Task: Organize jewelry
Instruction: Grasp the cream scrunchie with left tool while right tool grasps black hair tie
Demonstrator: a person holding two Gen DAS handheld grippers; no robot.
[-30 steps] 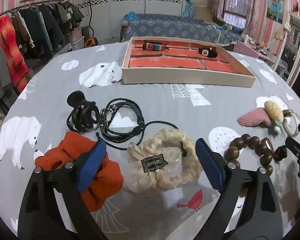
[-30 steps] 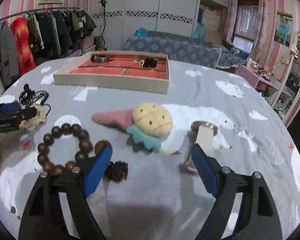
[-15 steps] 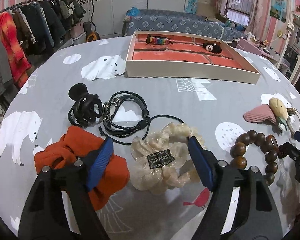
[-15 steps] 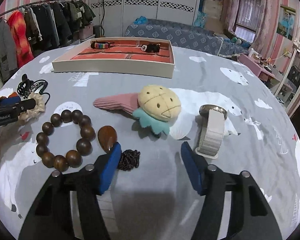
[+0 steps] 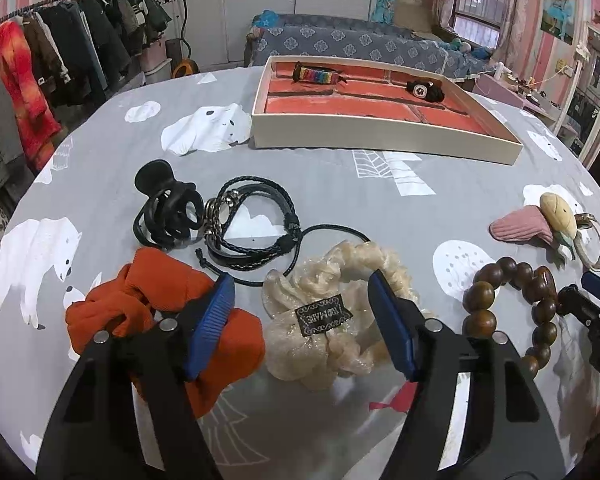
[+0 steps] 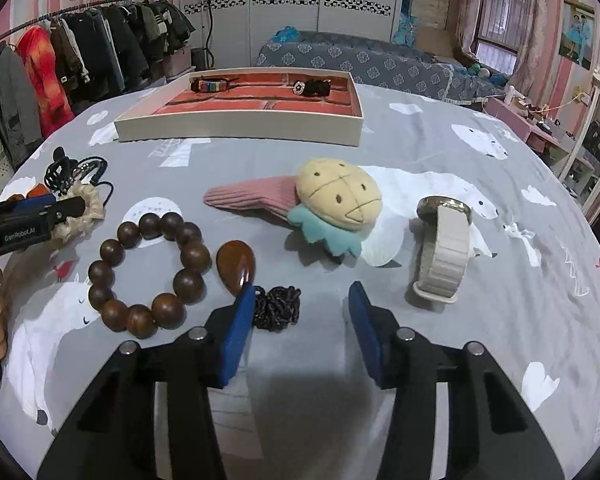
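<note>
Closing left gripper astride cream scrunchie | right gripper closing, black tassel between, untouched

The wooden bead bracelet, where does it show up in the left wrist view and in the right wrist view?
Left wrist view: the wooden bead bracelet lies at lower right, right of the cream scrunchie.
Right wrist view: the bracelet lies at left of centre, ahead of the gripper's left finger.
Shared landmark: the red-lined jewelry tray at the far side of the table.
</note>
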